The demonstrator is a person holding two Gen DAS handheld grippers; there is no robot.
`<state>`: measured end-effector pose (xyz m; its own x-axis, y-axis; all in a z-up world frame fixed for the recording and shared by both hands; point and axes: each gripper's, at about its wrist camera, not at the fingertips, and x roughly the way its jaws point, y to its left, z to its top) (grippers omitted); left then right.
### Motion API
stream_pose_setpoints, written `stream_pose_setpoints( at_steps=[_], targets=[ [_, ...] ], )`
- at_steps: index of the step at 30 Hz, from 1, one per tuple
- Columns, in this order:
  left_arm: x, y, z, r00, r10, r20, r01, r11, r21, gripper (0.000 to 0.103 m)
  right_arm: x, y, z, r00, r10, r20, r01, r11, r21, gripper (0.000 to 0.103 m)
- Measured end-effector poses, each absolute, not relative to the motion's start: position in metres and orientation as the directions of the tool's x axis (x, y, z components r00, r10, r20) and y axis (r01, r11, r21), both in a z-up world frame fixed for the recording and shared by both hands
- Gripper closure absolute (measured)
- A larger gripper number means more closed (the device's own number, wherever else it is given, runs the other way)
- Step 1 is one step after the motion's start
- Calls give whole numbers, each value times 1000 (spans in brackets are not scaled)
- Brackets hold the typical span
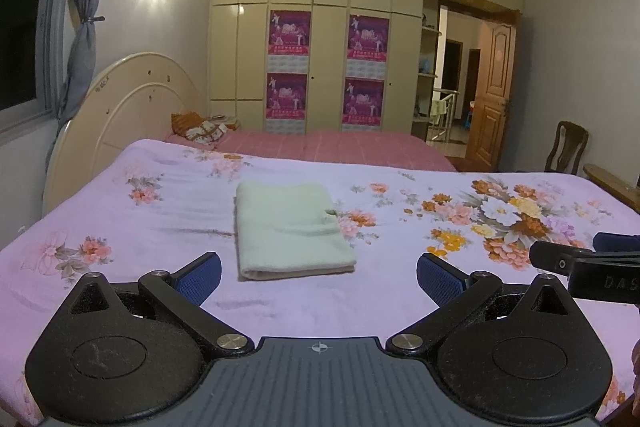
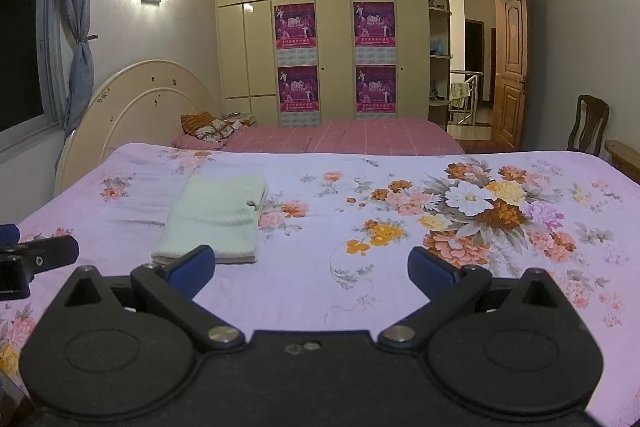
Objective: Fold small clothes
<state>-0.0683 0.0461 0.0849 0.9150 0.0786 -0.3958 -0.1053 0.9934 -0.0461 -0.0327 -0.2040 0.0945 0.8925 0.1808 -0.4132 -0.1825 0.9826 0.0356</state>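
Observation:
A pale green cloth (image 1: 290, 229) lies folded into a neat rectangle on the lilac floral bedspread (image 1: 160, 227). It also shows in the right wrist view (image 2: 216, 217), left of centre. My left gripper (image 1: 319, 277) is open and empty, just in front of the cloth's near edge. My right gripper (image 2: 311, 269) is open and empty, to the right of the cloth over bare bedspread (image 2: 360, 287). The right gripper's tip shows at the right edge of the left wrist view (image 1: 580, 259). The left gripper's tip shows at the left edge of the right wrist view (image 2: 36, 255).
A second bed with a pink cover (image 1: 340, 147) and a pillow (image 1: 200, 129) lies beyond. A cream headboard (image 1: 120, 115) stands at the left, a wardrobe (image 1: 320, 27) at the back, and a wooden chair (image 1: 566, 147) and an open door (image 1: 490, 95) at the right.

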Motion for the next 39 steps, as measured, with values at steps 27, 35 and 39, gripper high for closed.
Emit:
stream_pose_setpoints(
  at_steps=[27,35,39],
  targets=[
    [-74,57,81,923,80,-377,-110,992,-58,0,-40,-184,98,904,173,-391,-191,982,-7,1],
    [-72,55,81,922,79,-378,-107,993,-54,0,-41,-183,98,903,173,-393,-190,982,-4,1],
    [-71,54,81,922,77,-378,-104,993,-52,0,-40,-181,99,902,173,-396,-188,982,-1,1]
  ],
)
